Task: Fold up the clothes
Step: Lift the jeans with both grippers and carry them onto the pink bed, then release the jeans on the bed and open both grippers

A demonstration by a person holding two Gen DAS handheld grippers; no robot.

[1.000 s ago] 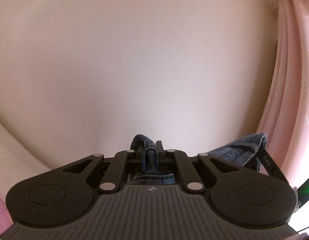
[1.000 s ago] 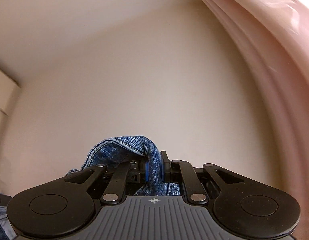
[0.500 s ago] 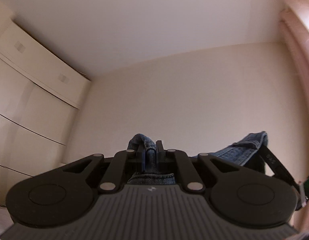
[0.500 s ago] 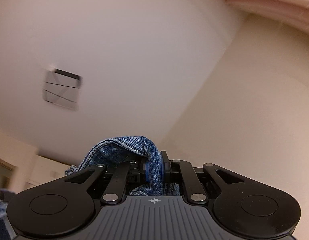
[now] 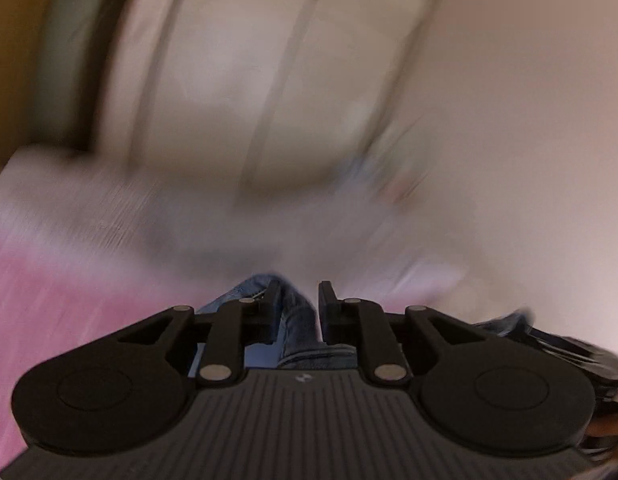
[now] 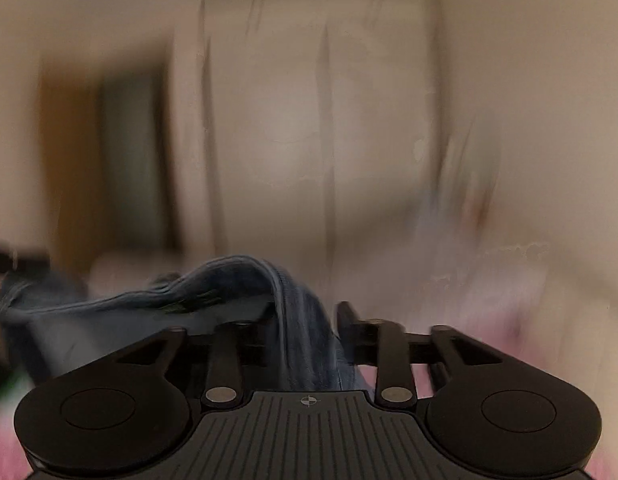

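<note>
The left gripper (image 5: 299,298) is standing parted, its jaws wider than half a second ago, with the denim jeans (image 5: 297,320) running loosely through the gap. The right gripper (image 6: 307,316) is likewise spread wider, the jeans (image 6: 229,284) draping over its left finger (image 6: 265,320). The fabric is showing blue twill with stitched seams. Both views are blurring heavily, now facing a pale wardrobe (image 6: 289,120) and pink bedding (image 5: 49,300) instead of the ceiling
</note>
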